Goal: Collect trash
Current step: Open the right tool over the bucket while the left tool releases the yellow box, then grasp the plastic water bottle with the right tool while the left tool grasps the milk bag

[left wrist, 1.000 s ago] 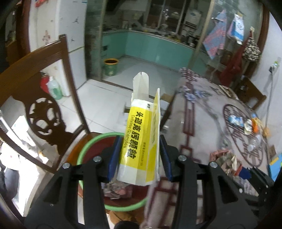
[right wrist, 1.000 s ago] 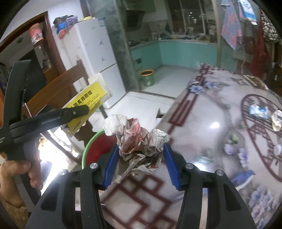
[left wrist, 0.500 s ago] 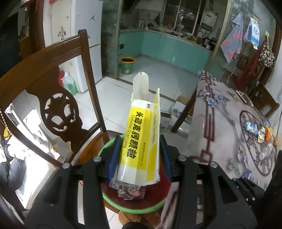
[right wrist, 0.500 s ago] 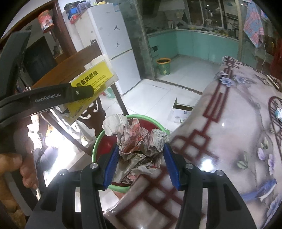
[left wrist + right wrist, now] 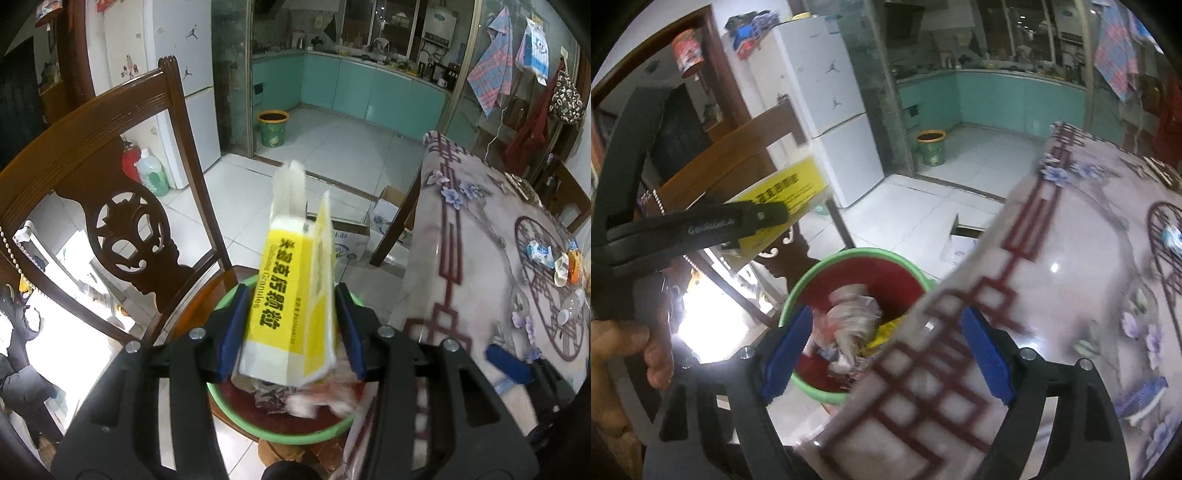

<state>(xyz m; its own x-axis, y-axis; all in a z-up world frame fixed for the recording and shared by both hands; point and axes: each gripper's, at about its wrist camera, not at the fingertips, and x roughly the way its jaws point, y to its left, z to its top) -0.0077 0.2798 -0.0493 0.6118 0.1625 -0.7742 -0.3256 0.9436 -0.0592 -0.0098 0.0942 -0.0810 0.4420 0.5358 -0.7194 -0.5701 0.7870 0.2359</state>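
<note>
My left gripper is shut on a yellow and white medicine box, held tilted over the green-rimmed red basin on the chair seat. The box also shows in the right wrist view, with the left gripper beside it. My right gripper is open and empty over the table edge. The crumpled paper ball lies in the basin among other trash. It shows blurred in the left wrist view.
A carved wooden chair holds the basin. The table with a flowered cloth is at the right, with more wrappers on it. A cardboard box lies on the tiled floor. A white fridge stands behind.
My right gripper opened and the crumpled paper ball dropped into the basin. The left gripper moved further over the basin, still holding the box, now tilted.
</note>
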